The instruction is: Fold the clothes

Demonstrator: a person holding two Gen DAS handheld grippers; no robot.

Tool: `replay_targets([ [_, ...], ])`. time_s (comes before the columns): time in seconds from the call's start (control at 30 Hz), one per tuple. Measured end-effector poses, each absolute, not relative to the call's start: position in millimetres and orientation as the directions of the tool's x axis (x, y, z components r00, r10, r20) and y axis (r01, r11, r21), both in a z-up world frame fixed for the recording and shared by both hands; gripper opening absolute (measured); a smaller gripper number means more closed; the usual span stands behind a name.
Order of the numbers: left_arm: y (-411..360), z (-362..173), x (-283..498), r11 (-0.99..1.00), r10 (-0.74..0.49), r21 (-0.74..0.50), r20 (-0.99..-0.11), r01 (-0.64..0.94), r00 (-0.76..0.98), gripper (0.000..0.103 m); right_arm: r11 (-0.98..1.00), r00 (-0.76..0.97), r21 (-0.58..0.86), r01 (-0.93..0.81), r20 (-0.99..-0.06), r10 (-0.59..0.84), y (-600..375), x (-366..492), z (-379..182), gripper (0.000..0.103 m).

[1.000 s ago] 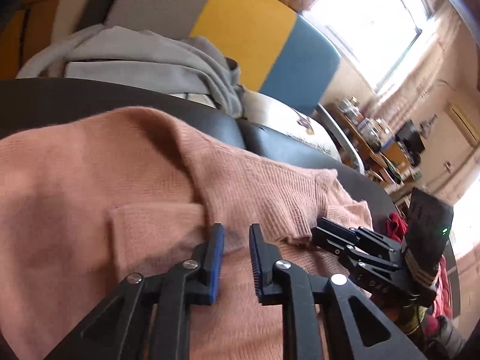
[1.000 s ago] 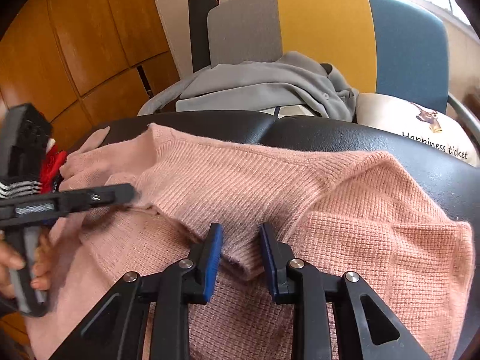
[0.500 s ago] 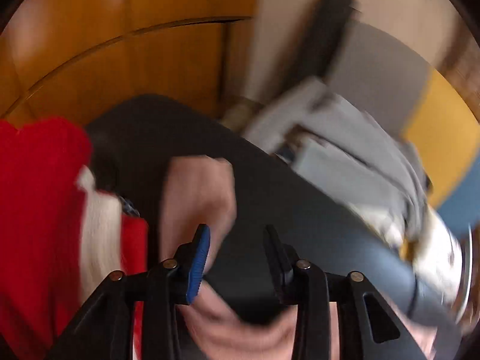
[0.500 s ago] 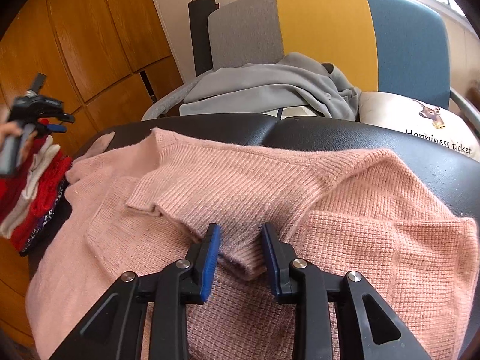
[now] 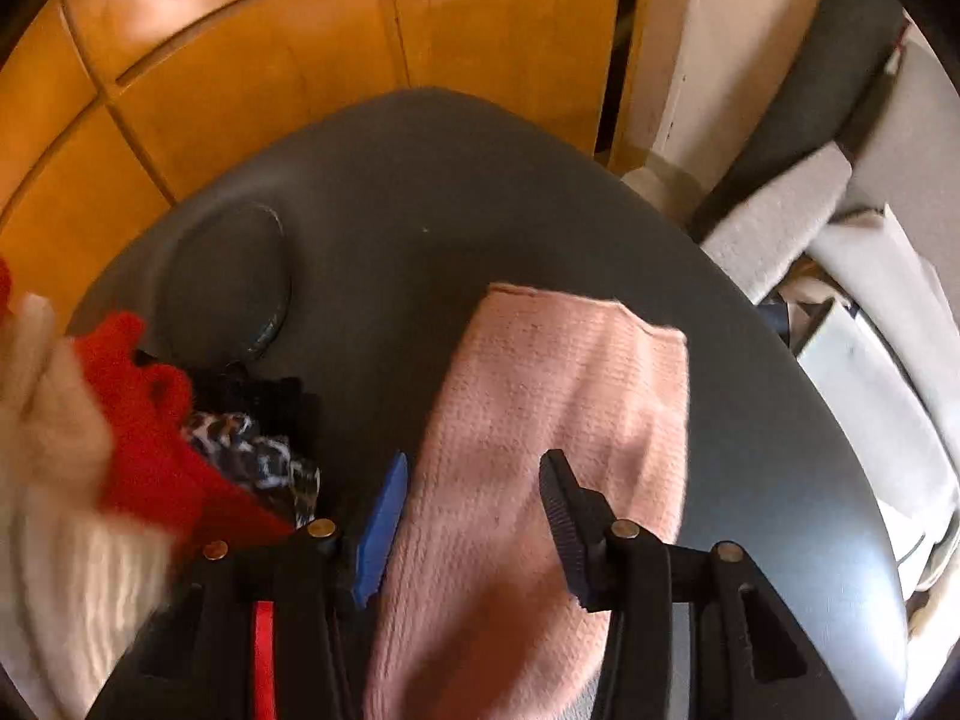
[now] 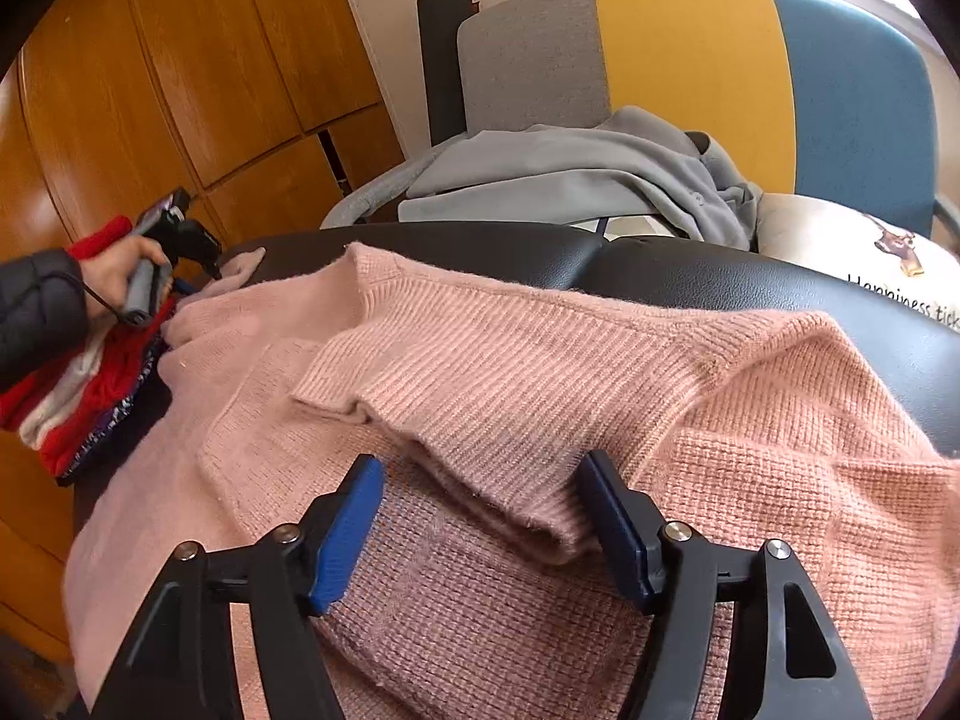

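Note:
A pink knit sweater (image 6: 540, 396) lies spread on a black leather seat (image 6: 750, 282), one sleeve folded across its middle. My right gripper (image 6: 486, 528) is open, its blue-padded jaws on either side of the folded sleeve's cuff. My left gripper (image 5: 468, 516) is open above the other pink sleeve (image 5: 558, 396), whose cuff end lies flat on the black seat (image 5: 420, 192). The left gripper also shows in the right wrist view (image 6: 180, 240), at the sweater's far left end.
A red and white knit garment (image 5: 90, 438) with a leopard-print piece lies left of the sleeve; it shows in the right wrist view (image 6: 78, 396) too. A grey garment (image 6: 570, 174) lies on a grey, yellow and blue chair (image 6: 690, 60). Wooden panels (image 5: 300, 30) stand behind.
My left gripper has swung from the sweater's middle to its far left end and opened wider over the sleeve. My right gripper has opened wider around the folded cuff.

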State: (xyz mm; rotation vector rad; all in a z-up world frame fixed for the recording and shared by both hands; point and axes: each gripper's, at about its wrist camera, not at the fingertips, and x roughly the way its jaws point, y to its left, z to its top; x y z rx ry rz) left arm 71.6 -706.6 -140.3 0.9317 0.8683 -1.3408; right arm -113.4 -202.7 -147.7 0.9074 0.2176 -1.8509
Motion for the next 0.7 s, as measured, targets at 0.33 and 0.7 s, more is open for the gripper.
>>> replay_targets([
  [0.33,-692,-141,68,-0.092,-0.347,-0.07,-0.933,0.993,-0.098,0.008,-0.458,-0.203,0.217,0.862,-0.681,-0.704,-209,-107,-147,0.078],
  [0.7,-593,-29,100,-0.203,-0.45,-0.449,-0.746,0.87,-0.49,0.008,-0.465,-0.219,0.191,0.864,-0.689,-0.69,-212,-105,-148,0.079],
])
